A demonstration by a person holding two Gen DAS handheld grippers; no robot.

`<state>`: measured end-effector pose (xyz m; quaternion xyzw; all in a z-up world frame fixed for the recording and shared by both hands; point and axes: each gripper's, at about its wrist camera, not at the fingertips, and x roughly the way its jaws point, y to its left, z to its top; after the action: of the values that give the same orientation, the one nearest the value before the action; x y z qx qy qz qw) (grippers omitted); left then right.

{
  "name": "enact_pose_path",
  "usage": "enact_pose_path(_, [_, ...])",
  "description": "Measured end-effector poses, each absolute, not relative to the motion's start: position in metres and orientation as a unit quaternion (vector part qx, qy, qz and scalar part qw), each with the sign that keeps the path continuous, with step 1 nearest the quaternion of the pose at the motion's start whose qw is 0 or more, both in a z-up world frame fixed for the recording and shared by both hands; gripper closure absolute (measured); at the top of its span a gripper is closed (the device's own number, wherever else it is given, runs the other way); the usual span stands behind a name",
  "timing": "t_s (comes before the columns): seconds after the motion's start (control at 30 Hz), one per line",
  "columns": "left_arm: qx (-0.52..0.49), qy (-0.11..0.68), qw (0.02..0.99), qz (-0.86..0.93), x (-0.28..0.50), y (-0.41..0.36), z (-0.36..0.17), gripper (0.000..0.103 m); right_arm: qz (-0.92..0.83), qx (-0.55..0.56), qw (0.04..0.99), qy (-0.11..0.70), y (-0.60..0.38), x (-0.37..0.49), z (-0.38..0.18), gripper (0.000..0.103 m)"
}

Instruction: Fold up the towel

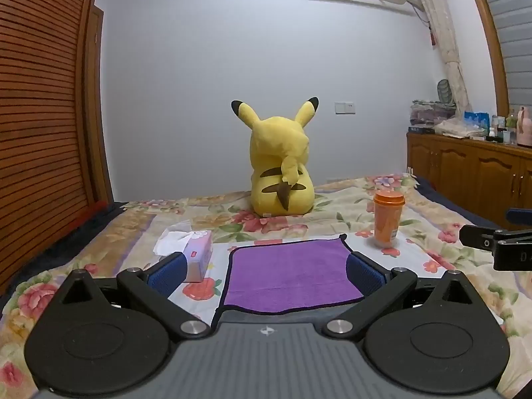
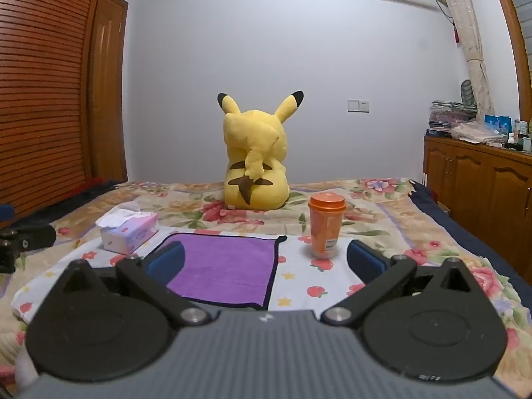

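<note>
A purple towel [image 1: 289, 274] with dark edging lies flat on a white patterned cloth on the bed; it also shows in the right wrist view [image 2: 226, 267]. My left gripper [image 1: 266, 271] is open and empty, its blue-padded fingers either side of the towel's near part, above it. My right gripper [image 2: 266, 261] is open and empty, to the right of the left one, with the towel's right edge between its fingers. The right gripper's side [image 1: 498, 244] shows at the right edge of the left wrist view. The left gripper's side [image 2: 20, 242] shows at the left edge of the right wrist view.
A tissue box [image 1: 196, 256] sits left of the towel, also in the right wrist view [image 2: 128, 232]. An orange lidded cup [image 1: 387, 219] stands right of the towel [image 2: 326, 224]. A yellow plush toy [image 1: 282, 166] sits at the back. A wooden cabinet [image 2: 482, 186] stands on the right.
</note>
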<state>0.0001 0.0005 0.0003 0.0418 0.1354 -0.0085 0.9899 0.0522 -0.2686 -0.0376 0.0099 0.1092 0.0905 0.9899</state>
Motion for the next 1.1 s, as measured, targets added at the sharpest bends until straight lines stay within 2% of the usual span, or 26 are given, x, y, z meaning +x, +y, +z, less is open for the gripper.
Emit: enact_pose_path(1.1, [0.044, 0.132, 0.990, -0.008, -0.0017, 0.0012, 0.0021, 0.000, 0.090, 0.010, 0.990, 0.106, -0.2704, 0.0529, -0.0398, 0.000])
